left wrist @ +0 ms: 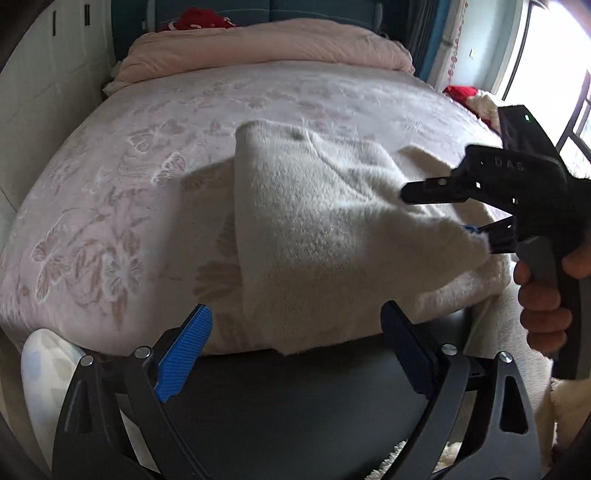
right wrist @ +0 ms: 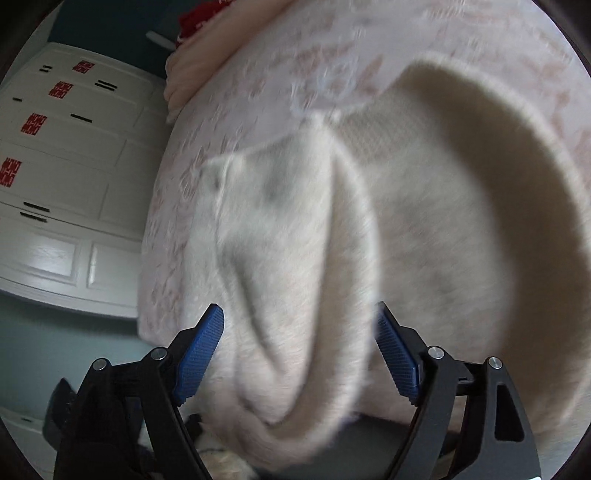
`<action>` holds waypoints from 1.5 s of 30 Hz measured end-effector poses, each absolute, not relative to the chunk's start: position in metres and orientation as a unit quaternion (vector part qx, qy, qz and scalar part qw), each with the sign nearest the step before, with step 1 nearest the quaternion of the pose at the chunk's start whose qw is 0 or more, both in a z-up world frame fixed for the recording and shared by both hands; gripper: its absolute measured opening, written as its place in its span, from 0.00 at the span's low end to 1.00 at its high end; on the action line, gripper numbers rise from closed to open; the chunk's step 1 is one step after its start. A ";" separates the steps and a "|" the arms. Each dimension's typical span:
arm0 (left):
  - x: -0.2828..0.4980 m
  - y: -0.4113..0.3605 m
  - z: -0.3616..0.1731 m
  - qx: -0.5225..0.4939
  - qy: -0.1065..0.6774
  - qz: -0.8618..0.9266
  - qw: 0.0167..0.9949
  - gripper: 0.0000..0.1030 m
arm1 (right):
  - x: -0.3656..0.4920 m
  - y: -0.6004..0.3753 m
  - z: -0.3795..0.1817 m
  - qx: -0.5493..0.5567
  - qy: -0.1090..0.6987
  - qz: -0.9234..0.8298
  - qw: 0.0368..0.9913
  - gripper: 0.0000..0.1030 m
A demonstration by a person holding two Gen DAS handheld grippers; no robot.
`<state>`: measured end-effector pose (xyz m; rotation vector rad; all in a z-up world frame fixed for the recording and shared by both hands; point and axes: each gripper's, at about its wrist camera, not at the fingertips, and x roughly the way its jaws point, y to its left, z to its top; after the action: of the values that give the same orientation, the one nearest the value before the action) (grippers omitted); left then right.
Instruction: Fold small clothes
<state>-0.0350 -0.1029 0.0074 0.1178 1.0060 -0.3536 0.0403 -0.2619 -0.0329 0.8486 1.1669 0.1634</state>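
Note:
A cream fuzzy garment (left wrist: 325, 236) lies on the near edge of the bed (left wrist: 122, 206), partly lifted and hanging over the edge. My left gripper (left wrist: 295, 339) is open, its blue pads apart, just in front of the garment's lower hem and not touching it. My right gripper (left wrist: 439, 214) shows in the left wrist view at the right, held by a hand, with the cloth's corner between its jaws. In the right wrist view the garment (right wrist: 303, 258) fills the gap of the right gripper (right wrist: 299, 350); the pads stand wide apart, and the picture is blurred.
A pink quilt (left wrist: 266, 48) is bunched at the head of the bed. Red cloth (left wrist: 199, 20) lies behind it and more red cloth (left wrist: 461, 90) at the right. White cupboards (right wrist: 55, 177) stand at the left. A window (left wrist: 554, 74) is at the right.

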 end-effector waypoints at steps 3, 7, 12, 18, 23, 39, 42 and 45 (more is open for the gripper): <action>-0.034 -0.113 -0.007 0.081 0.487 -0.176 0.852 0.87 | 0.049 -0.243 -0.024 0.375 0.532 0.080 0.755 0.52; -0.033 -0.120 -0.013 0.103 0.472 -0.184 0.856 0.75 | 0.059 -0.229 0.014 0.330 0.507 0.093 0.791 0.17; -0.029 -0.115 0.006 0.059 0.461 -0.216 0.858 0.44 | 0.040 -0.253 0.096 0.312 0.408 0.100 0.852 0.14; -0.022 -0.141 -0.013 0.080 0.483 -0.238 0.839 0.38 | 0.002 -0.323 0.045 0.271 0.460 -0.025 0.845 0.14; -0.017 -0.150 -0.031 0.092 0.506 -0.228 0.827 0.38 | -0.029 -0.347 -0.046 0.360 0.488 -0.057 0.793 0.15; -0.040 -0.124 0.042 0.030 0.421 -0.261 0.868 0.70 | -0.037 -0.341 0.034 0.258 0.453 -0.065 0.851 0.32; -0.031 -0.124 0.056 0.044 0.408 -0.219 0.885 0.70 | -0.017 -0.308 0.058 0.251 0.445 0.014 0.860 0.17; -0.020 -0.107 0.059 0.025 0.416 -0.160 0.895 0.70 | 0.004 -0.262 0.057 0.236 0.460 0.081 0.852 0.15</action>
<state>-0.0198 -0.1072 0.0593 0.0528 0.8626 -0.3324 0.0040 -0.2623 0.0567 0.4966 0.9682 0.1702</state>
